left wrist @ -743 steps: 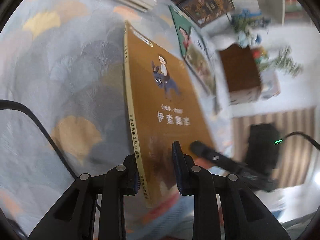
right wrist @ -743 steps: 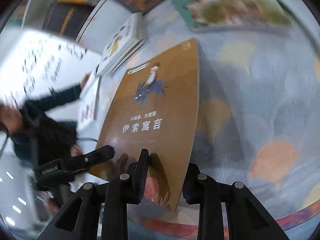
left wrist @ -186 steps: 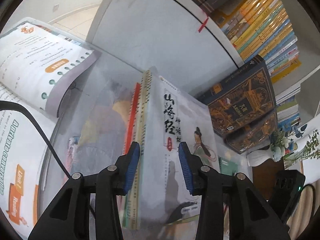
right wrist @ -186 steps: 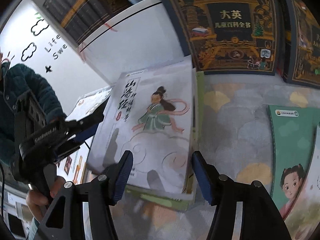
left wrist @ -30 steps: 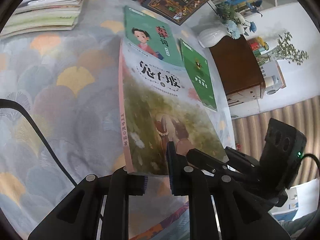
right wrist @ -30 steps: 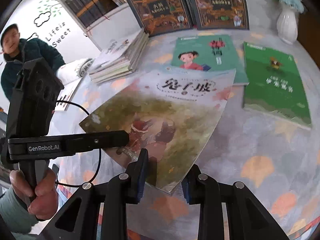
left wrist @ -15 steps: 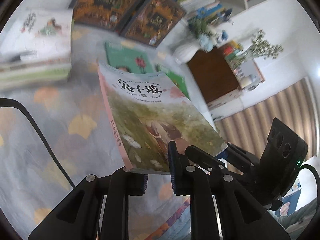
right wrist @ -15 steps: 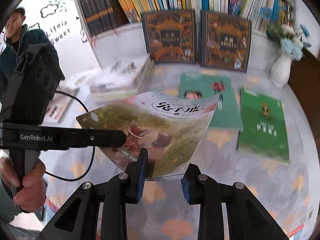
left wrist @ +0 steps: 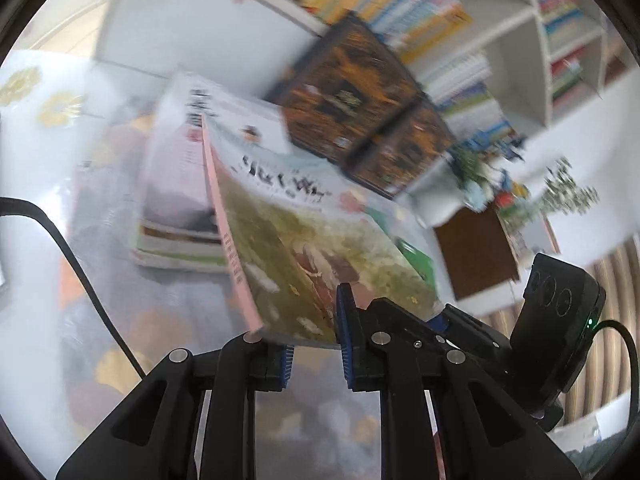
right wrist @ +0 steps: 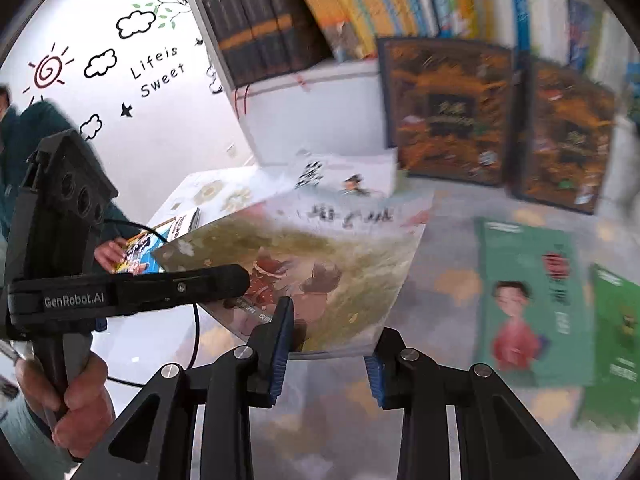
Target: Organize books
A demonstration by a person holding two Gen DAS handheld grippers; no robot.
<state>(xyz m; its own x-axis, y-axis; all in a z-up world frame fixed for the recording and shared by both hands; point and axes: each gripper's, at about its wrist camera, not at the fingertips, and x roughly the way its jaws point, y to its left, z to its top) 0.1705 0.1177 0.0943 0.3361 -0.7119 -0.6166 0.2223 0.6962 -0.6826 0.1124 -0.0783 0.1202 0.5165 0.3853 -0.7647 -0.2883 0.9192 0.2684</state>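
A thin picture book [left wrist: 304, 240] with a meadow cover and a pink spine hangs in the air over the table, near edge low. My left gripper [left wrist: 316, 356] is shut on its near edge beside the spine. My right gripper [right wrist: 326, 356] holds the same edge [right wrist: 332, 300] further right; its jaws are opening, with the book still between the pads. In the right wrist view my left gripper [right wrist: 236, 280] lies across the cover. Just beyond the book's far edge lies a stack of books [left wrist: 180, 200] with a white cover [right wrist: 348, 172] on top.
Two dark ornate volumes [right wrist: 444, 108] lean on a full bookshelf [right wrist: 360, 8] at the back. Two green books [right wrist: 528, 300] lie flat on the leaf-patterned tablecloth [left wrist: 100, 320]. A vase of flowers [left wrist: 480, 184] and a brown cabinet [left wrist: 476, 256] stand at the right. A person's hand [right wrist: 76, 412] grips the left handle.
Both grippers have carried the book up and away from the green books toward the stack at the back. The shelf and the stack now fill more of both views.
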